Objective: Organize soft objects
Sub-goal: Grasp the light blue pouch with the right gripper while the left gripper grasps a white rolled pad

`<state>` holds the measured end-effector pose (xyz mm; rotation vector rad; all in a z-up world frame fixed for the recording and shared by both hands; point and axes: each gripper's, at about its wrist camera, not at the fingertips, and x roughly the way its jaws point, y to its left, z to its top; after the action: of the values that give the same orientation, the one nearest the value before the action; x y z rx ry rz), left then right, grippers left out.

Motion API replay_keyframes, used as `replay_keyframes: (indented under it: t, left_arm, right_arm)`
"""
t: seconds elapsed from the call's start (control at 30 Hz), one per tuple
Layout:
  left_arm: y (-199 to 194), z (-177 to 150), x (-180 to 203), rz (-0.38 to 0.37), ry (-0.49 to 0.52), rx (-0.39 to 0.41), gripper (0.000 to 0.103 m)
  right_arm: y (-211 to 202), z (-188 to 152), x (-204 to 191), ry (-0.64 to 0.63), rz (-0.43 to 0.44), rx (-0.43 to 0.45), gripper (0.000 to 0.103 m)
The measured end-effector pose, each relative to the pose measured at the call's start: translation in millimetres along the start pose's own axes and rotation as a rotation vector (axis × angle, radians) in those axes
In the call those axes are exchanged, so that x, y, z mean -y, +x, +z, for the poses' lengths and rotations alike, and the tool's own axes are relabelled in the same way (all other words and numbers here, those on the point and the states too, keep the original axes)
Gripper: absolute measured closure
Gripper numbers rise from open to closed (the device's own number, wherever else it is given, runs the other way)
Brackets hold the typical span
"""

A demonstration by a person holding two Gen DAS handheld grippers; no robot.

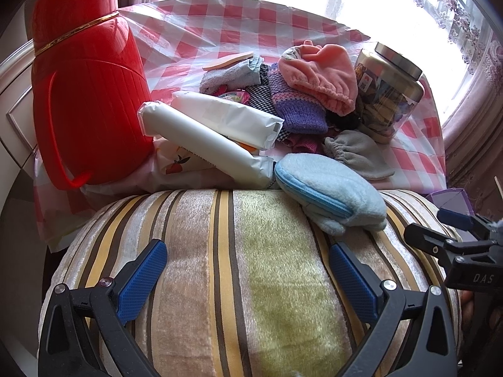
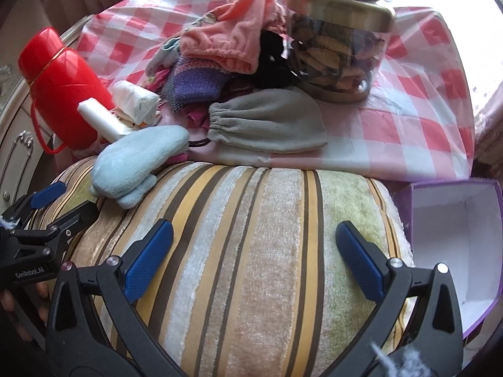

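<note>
Checkered surface [image 2: 408, 119] is crowded: both grippers, left [image 1: 248, 270] and right [image 2: 254, 251], wide open over striped cushion [image 2: 245, 235]; shifting it likely dumps blue mitt [image 2: 138, 160].

Striped cushion [image 1: 245, 267] plush velvety cloth w/ sheen, blue pouch [image 1: 333, 194] fuzzy fleece, red flask [image 1: 85, 94] glossy ribbed plastic, jar [image 2: 336, 47] clear glass w/ brushed-metal lid, tablecloth [image 2: 408, 100] shiny crinkled plastic.
</note>
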<state>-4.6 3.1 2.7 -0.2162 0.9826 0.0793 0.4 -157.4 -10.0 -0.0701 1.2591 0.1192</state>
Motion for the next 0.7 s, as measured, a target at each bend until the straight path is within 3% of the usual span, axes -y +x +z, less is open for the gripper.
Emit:
replay_keyframes:
  t: [0.17, 0.27, 0.37, 0.5, 0.7]
  left_arm:
    - [-11, -5, -1, -0.017, 0.001, 0.015, 0.000]
    - [-18, -2, -10, -0.060, -0.054, 0.034, 0.001]
    - [-20, 6, -26, -0.119, -0.150, 0.046, 0.005]
    - [-14, 21, -48, -0.143, -0.278, 0.053, 0.019]
    - [17, 48, -69, -0.158, -0.432, 0.004, 0.023]
  right_arm:
    - [-8, 14, -9, -0.086, 0.100, 0.012, 0.000]
    - [-6, 28, -22, -0.162, 0.127, 0.024, 0.000]
    - [2, 40, -36, -0.215, 0.153, -0.001, 0.000]
    - [10, 52, -59, -0.293, 0.197, -0.022, 0.000]
    - [22, 59, -91, -0.390, 0.241, -0.046, 0.000]
